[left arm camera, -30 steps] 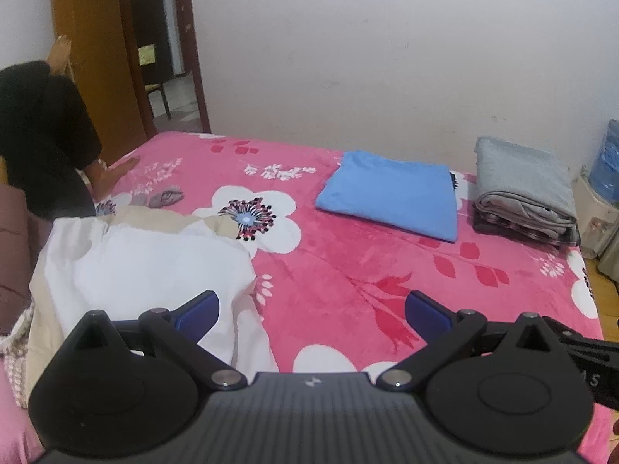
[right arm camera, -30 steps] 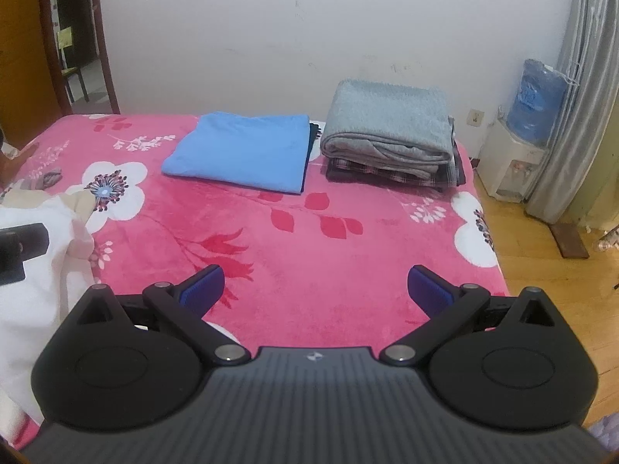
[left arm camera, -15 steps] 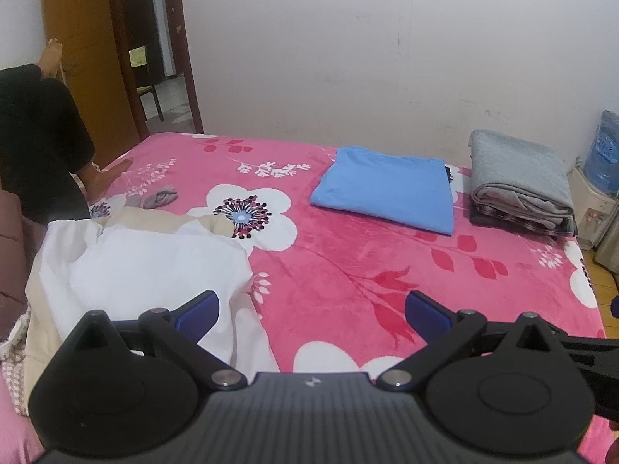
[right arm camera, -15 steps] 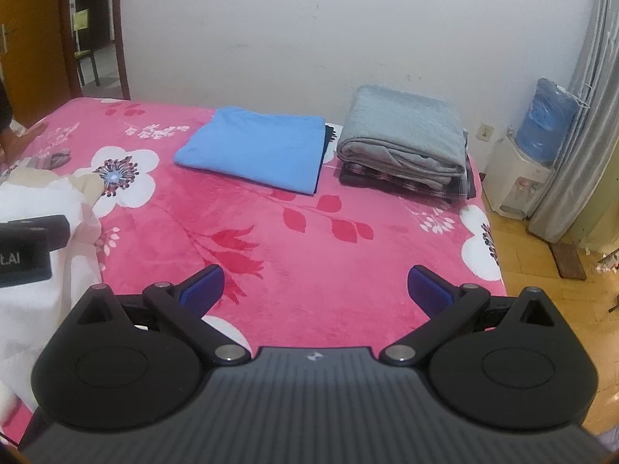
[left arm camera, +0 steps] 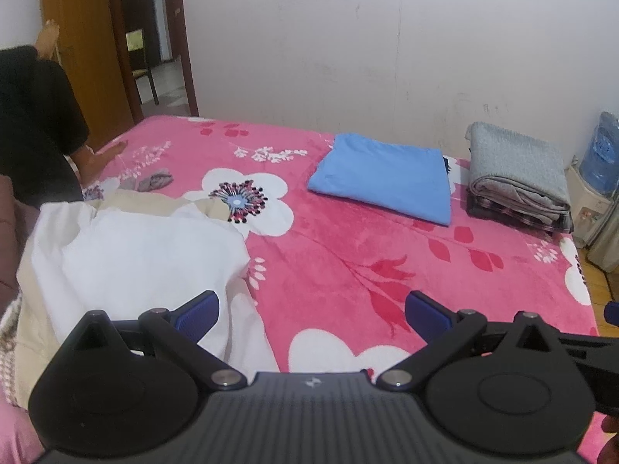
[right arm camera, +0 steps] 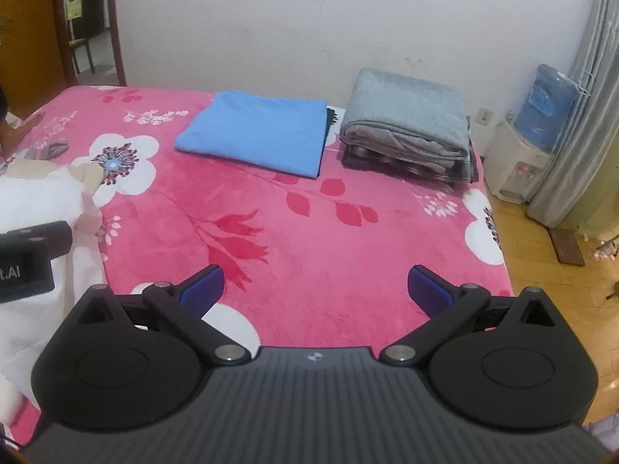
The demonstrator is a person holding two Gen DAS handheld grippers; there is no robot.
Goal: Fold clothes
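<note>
Hovering wide open and empty over the bed (left arm camera: 348, 255), both the left hand-held gripper (left arm camera: 311, 311) and right hand-held gripper (right arm camera: 315, 284). White garment (left arm camera: 147, 255) lies crumpled left of the blue folded shirt (left arm camera: 383, 181). Only "t.AI" reads on the left unit.

A plain white wall (right arm camera: 309, 19) with faint scuff marks spans 12 o'clock. At 10 o'clock an orange-brown wooden door (left arm camera: 77, 38) stands beside an open doorway (left arm camera: 151, 38); a chair (left arm camera: 137, 62) is visible beyond it. A bed (right arm camera: 309, 232) covered by a pink floral blanket fills the centre. At 2 o'clock a water dispenser (right arm camera: 514, 162) carries a blue bottle (right arm camera: 549, 104). A grey curtain (right arm camera: 580, 116) hangs at 3 o'clock over yellow wooden flooring (right arm camera: 541, 270). Lighting is even and diffuse.
</note>
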